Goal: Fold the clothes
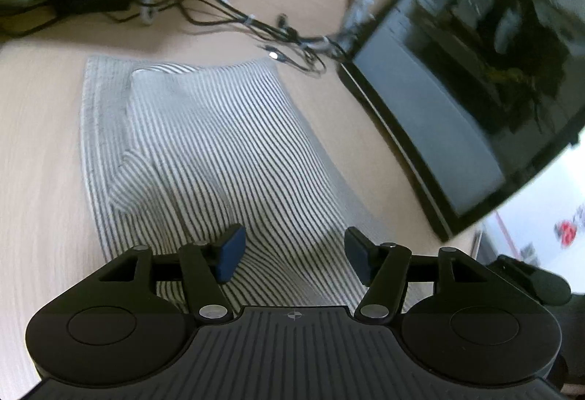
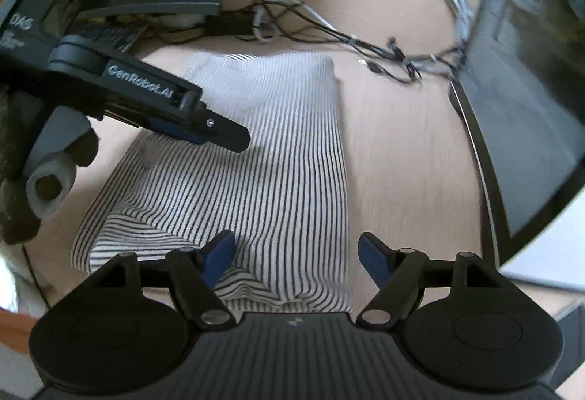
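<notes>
Both tongs, left tongs and right tongs, are hovering released over the soft, limp striped shirt; pinching its near hem corners looks best.

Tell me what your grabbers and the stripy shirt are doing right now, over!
Left gripper open, empty, over the striped shirt. Right gripper open, empty, at its near edge. Shirt partly folded on the table. Cables and monitor close by.

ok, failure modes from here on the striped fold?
1. Loose cables lie just past the striped garment; a forward sweep might snag them.
2. The monitor stands close to the right hand-held gripper.
3. Both hand-held grippers are open, the left too: layers could slip.
</notes>
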`<state>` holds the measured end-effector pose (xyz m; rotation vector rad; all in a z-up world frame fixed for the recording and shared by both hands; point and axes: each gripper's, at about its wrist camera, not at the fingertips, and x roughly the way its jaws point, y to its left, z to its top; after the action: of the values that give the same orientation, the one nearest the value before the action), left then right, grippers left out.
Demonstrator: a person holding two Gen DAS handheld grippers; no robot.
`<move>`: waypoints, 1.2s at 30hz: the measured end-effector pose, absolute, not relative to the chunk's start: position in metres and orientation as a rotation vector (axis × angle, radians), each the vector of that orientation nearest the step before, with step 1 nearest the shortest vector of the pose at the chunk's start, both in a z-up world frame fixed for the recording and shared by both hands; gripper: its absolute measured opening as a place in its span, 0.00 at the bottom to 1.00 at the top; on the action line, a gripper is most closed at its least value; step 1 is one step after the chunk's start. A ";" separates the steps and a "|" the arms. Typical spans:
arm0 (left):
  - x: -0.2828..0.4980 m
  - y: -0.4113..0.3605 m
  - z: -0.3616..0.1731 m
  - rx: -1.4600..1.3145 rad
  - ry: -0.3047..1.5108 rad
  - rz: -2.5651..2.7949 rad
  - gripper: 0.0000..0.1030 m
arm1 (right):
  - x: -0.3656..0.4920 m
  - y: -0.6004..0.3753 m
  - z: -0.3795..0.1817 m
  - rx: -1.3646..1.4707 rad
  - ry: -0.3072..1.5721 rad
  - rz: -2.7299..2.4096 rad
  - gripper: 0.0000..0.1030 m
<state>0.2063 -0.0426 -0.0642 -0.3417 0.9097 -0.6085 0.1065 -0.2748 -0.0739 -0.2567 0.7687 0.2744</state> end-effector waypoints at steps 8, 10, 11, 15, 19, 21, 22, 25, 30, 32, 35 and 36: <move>0.163 0.053 -0.020 -0.442 0.724 -0.227 0.88 | 0.079 -0.254 -0.061 -0.559 0.590 0.725 0.72; 0.146 0.074 -0.016 -0.433 0.706 -0.128 0.90 | 0.076 -0.242 -0.073 -0.619 0.573 0.805 0.63; 0.137 0.081 -0.016 -0.436 0.704 -0.090 0.90 | 0.077 -0.236 -0.080 -0.641 0.581 0.834 0.60; 0.102 0.098 -0.017 -0.430 0.714 -0.009 0.95 | 0.072 -0.223 -0.095 -0.708 0.580 0.950 0.64; 0.083 0.095 -0.017 -0.342 0.721 0.037 0.98 | 0.061 -0.222 -0.110 -0.894 0.443 0.923 0.64; 0.082 0.093 -0.018 -0.324 0.728 0.021 0.99 | 0.063 -0.220 -0.114 -0.910 0.407 0.894 0.61; 0.083 0.091 -0.018 -0.312 0.728 0.003 0.99 | 0.067 -0.217 -0.113 -0.881 0.432 0.889 0.44; 0.086 0.072 -0.017 -0.216 0.717 -0.108 1.00 | 0.091 -0.215 -0.098 -0.661 0.591 0.864 0.33; 0.088 0.018 -0.023 0.140 0.647 -0.465 1.00 | 0.149 -0.249 -0.058 -0.093 0.875 0.779 0.23; 0.088 -0.004 -0.032 0.295 0.607 -0.546 1.00 | 0.158 -0.263 -0.053 0.025 0.918 0.740 0.21; 0.095 -0.035 -0.048 0.495 0.536 -0.619 1.00 | 0.162 -0.271 -0.048 0.121 0.959 0.702 0.20; 0.099 -0.044 -0.053 0.546 0.515 -0.637 1.00 | 0.164 -0.270 -0.048 0.130 0.963 0.693 0.20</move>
<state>0.0991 -0.0443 -0.0532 0.5459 0.5154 -0.6371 0.1643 -0.2701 -0.0477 0.1300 0.9627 0.6931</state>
